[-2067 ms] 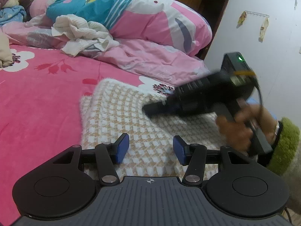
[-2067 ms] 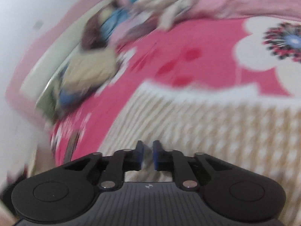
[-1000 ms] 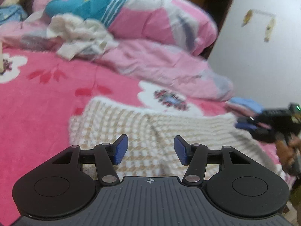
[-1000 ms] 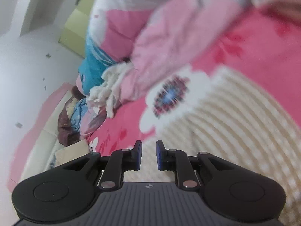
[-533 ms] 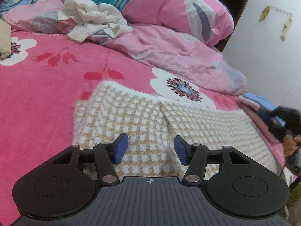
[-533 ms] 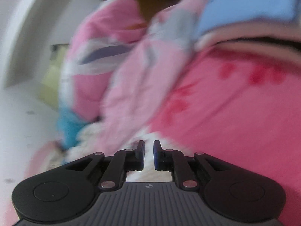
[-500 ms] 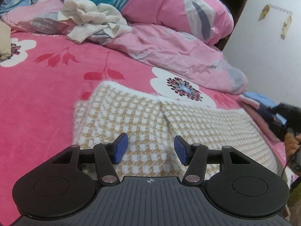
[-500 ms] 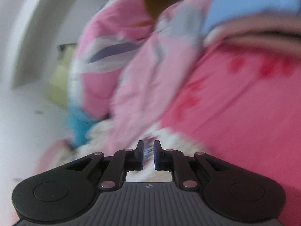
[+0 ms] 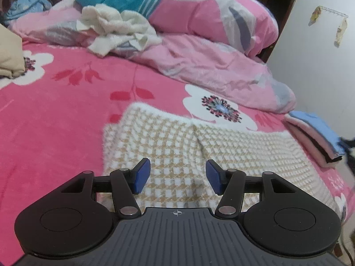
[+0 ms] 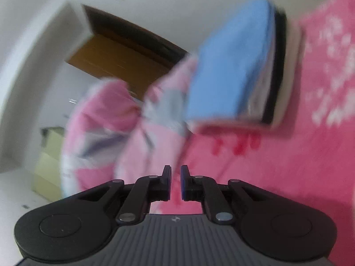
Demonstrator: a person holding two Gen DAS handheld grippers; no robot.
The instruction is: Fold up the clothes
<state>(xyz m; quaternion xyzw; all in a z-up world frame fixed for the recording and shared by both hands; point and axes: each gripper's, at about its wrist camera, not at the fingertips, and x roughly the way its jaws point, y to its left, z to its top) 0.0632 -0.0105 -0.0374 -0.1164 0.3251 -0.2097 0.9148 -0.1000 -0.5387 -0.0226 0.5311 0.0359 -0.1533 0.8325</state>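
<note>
A cream and tan checked knit garment lies spread flat on the pink flowered bed cover, with a crease running down its middle. My left gripper hovers open over its near edge, blue pads apart and nothing between them. In the blurred, tilted right wrist view, my right gripper is away from the garment. It points over the bed cover toward a folded stack of clothes with a blue piece on top. Its jaws are closing to a narrow gap and hold nothing.
The folded stack sits at the bed's right edge beside the garment. A rumpled pink duvet and a crumpled white garment fill the far side. A beige folded piece lies at far left. A brown door stands behind.
The right gripper has left the garment, swung right out of the left wrist view, and now faces the folded stack; its gap has narrowed. The left gripper has barely moved.
</note>
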